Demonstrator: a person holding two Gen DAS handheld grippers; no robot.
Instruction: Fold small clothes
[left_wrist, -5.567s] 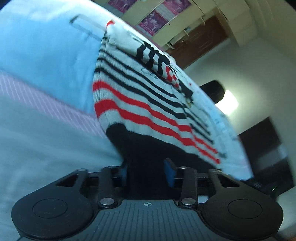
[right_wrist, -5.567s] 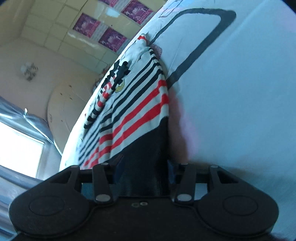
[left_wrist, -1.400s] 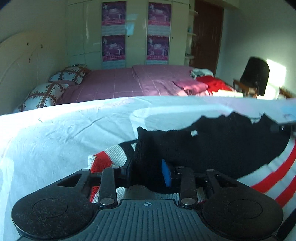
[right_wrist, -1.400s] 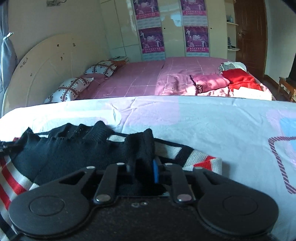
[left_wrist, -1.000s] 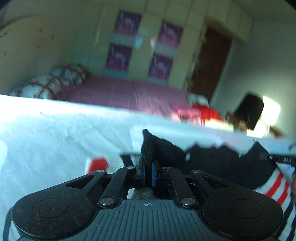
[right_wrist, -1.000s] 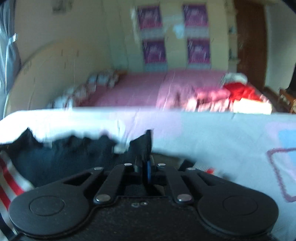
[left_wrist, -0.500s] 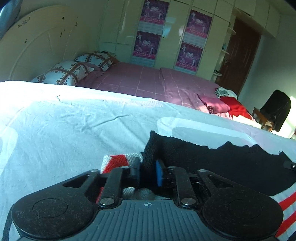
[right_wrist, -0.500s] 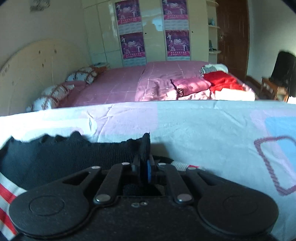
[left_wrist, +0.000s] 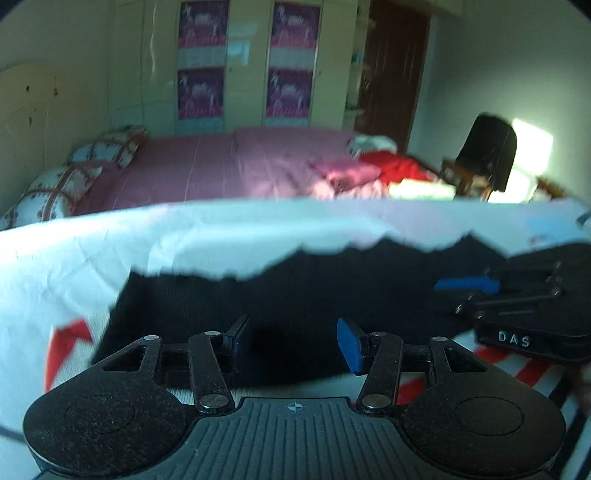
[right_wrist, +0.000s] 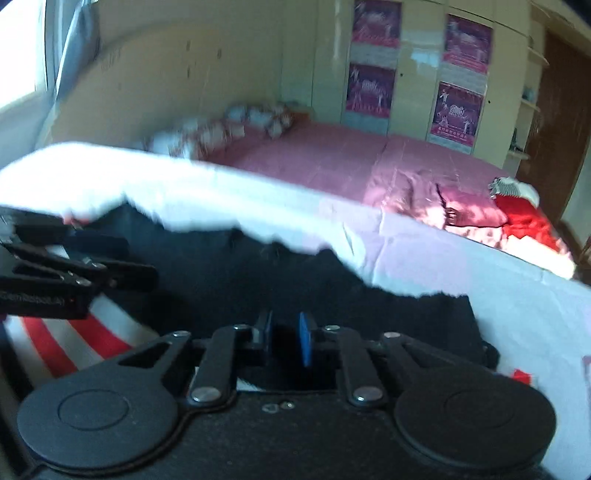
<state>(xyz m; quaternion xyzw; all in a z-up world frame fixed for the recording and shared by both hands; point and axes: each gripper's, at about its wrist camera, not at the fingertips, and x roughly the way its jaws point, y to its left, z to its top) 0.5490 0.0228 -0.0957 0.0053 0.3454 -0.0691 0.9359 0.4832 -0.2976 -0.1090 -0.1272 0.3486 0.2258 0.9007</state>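
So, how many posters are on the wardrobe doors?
4, in two columns: upper left, lower left, upper right, lower right. More may be hidden beyond the frame.

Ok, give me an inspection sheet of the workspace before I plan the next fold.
Surface: white bedsheet with faint pink and blue print, rumpled.
Job's things: black, red and white striped knit sweater, black hem band folded over the stripes.
Clutter: nothing seen on the sheet.
Grippers: left gripper open, jaws just opening, fabric below but not pinched; right gripper slightly open, jaws just opening, pads off the knit.
Cables: nothing seen.
Surroundings: pink bed, patterned pillows, cream wardrobe with purple posters, dark chair.
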